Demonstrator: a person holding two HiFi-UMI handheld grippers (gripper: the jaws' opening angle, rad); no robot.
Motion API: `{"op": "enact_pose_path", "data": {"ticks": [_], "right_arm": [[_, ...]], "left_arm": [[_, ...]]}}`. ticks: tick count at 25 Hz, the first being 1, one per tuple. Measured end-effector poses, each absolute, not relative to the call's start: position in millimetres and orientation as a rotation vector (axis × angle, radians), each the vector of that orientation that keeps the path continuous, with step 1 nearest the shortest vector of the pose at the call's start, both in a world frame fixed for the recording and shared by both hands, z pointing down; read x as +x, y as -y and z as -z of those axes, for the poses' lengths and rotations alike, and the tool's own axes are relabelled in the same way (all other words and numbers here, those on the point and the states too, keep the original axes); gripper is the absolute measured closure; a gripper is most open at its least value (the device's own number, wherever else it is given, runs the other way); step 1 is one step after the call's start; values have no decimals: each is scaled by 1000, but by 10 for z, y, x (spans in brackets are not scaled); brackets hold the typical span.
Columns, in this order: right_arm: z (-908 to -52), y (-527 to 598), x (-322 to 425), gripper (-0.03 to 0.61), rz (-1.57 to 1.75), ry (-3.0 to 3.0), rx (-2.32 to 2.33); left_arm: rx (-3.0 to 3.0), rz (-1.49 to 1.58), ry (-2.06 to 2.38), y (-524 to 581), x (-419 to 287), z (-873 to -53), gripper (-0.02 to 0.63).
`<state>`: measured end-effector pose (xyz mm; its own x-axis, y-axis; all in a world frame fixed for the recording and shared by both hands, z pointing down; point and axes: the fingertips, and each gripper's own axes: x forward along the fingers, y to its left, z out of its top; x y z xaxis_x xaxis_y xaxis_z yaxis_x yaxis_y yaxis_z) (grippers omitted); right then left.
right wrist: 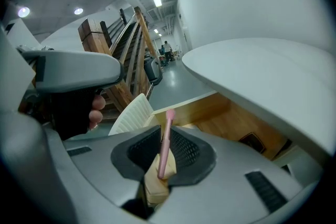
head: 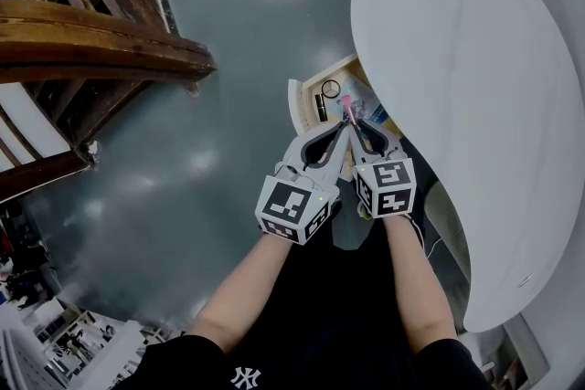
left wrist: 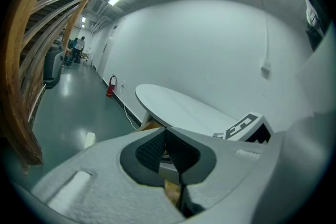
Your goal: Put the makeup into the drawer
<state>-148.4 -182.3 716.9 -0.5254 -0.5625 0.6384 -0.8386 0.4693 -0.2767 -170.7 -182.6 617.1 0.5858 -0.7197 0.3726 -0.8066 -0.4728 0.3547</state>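
Forearms (head: 249, 286) run forward side by side, both grippers converging tip to tip above the open pale wooden drawer (head: 298, 108) under the round white table (head: 475, 105). Right gripper (head: 353, 118) fingers clamp a slim pink makeup stick (right wrist: 166, 139) (its tip pokes past the fingertips, over the drawer). Left gripper (head: 342, 134) fingers pressed together, empty.

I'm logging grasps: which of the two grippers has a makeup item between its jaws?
The right gripper: its jaws are shut on a thin pink stick, held over the open drawer. The left gripper has its jaws together with nothing between them.
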Motion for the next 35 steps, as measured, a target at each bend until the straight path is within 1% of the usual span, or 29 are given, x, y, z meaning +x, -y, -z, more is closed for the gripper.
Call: {"op": "enact_pose_path", "data": {"ticks": [3,6,10,14,35], "right_arm": [[-7193,1827,-1485,503,-801,2252,1159],[-7158,1819,-1479,506,-790,2248,1165],[-6988,1793,-1458,547,-790,2246,1193],[-6671,1802,-1429,561,-792,2268,1213],[-4807,1841,-1141,563,-646,2437,1377]], "left_arm": [[2318,-233,1219,1835,-1707,-6170,604],[2313,-233,1221,1845,-1713,-6159,604],[2306,-239,1212,1809,-1717,-6073,603],[2311,-235,1221,1800,-1705,-5838,604],[2436,-216,1187,1731,-1420,-4523,603]]}}
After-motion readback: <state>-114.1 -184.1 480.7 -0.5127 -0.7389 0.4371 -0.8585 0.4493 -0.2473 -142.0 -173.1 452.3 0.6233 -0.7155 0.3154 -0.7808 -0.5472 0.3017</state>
